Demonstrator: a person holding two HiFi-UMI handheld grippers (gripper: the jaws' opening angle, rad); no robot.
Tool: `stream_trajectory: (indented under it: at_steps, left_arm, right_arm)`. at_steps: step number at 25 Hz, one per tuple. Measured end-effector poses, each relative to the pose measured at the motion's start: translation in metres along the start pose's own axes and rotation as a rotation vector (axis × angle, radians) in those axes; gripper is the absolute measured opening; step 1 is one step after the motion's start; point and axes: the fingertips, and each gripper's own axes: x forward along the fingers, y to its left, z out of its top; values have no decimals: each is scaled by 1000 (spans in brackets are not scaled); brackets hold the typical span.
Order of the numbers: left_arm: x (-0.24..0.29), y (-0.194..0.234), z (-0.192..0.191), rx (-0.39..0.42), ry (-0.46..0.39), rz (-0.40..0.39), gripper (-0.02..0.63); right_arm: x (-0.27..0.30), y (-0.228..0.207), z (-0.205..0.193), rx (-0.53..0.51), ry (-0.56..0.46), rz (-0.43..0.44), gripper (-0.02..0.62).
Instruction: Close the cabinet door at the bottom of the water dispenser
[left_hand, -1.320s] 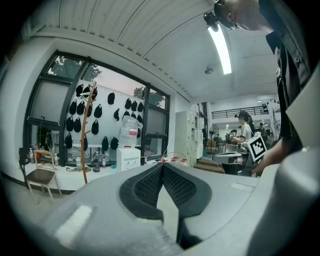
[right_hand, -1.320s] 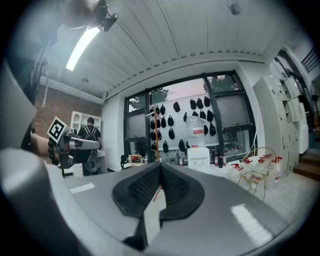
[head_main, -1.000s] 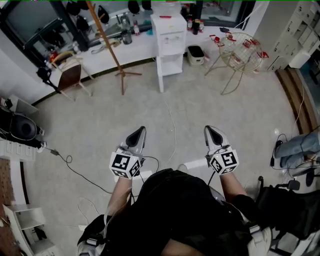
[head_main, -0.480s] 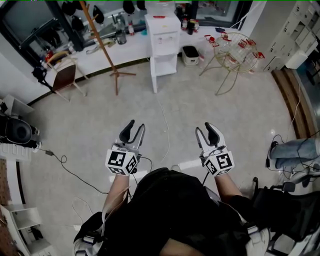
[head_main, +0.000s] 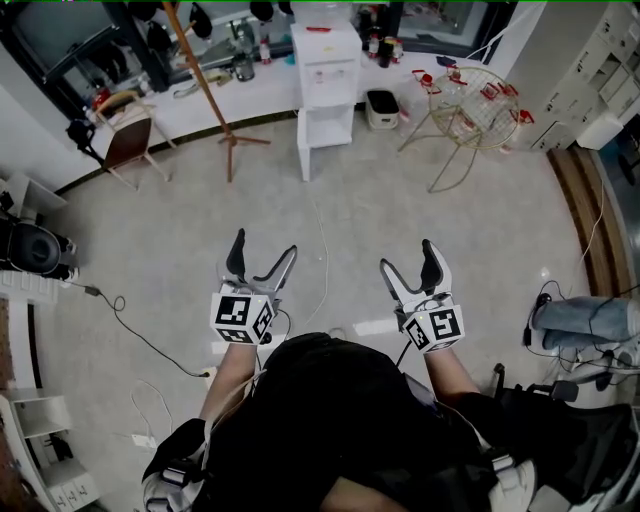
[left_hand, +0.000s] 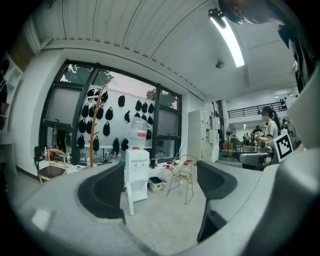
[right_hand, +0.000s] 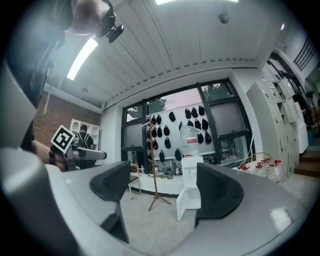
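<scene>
While the tall white water dispenser (head_main: 325, 70) with a clear bottle on top stands well away across the pale floor (head_main: 450, 240), the step in hand is the approach. Its white bottom cabinet door (head_main: 302, 150) hangs swung out at the left of the open compartment. The left gripper (head_main: 264, 247) and right gripper (head_main: 408, 257) are opening, jaws spread wide with nothing between them. I would walk up square, step clear of the thin white cable (head_main: 322, 250), and push the door's outer face flat instead of pinching its edge.
</scene>
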Motion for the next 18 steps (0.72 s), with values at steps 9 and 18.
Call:
stream_trajectory:
  at_steps: [9, 18]
  left_arm:
    - [2, -40, -10, 7, 45, -3, 442]
    - [15, -35, -17, -7, 62, -22, 442]
  right_arm:
    - [-22, -26, -9, 48, -2, 26, 394]
    - [-21, -36, -21, 86, 26, -27, 394]
